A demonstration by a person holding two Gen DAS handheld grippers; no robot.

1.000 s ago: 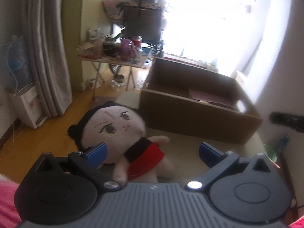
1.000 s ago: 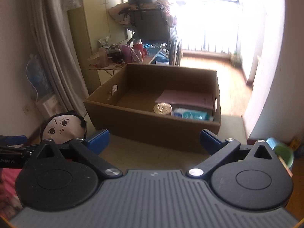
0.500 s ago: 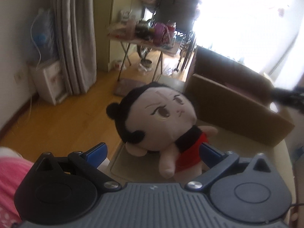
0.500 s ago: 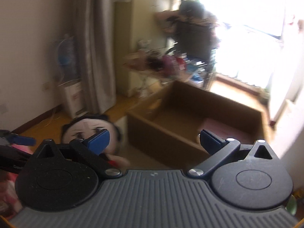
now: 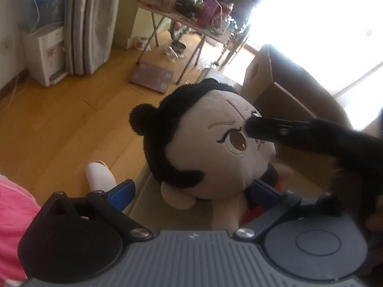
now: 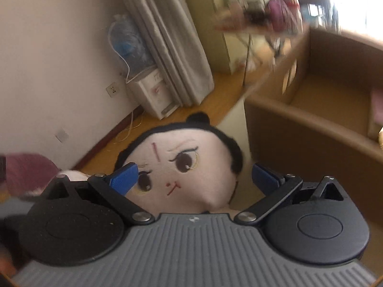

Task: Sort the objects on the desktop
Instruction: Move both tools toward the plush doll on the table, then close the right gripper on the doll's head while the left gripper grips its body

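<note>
Blue pads on both sets of jaws stand spread wide, nothing gripped in either. Right gripper (image 6: 194,179): the plush doll (image 6: 182,174) has its head sitting between the spread jaws, the left pad overlapping the cheek by one eye, the right pad just beside the black hair; whether either pad actually presses the fabric, cannot tell. Left gripper (image 5: 191,191): jaws straddle the doll (image 5: 215,148) low down, near the ear and the red-clad body. In this view a dark part of the right gripper (image 5: 282,131) crosses in front of the doll's face.

The doll lies on the desk (image 5: 153,203) near its corner, just beside the cardboard box (image 6: 311,129), which stands open-topped and apparently already holds a few items.

Step in hand — approach and framing of the doll for pickup; not yet grasped. Next move, as judged: close one set of jaws on the head. It is soft and bulky, so a deep bite is needed. Then lift it clear of the box wall and carry it over the opening.
</note>
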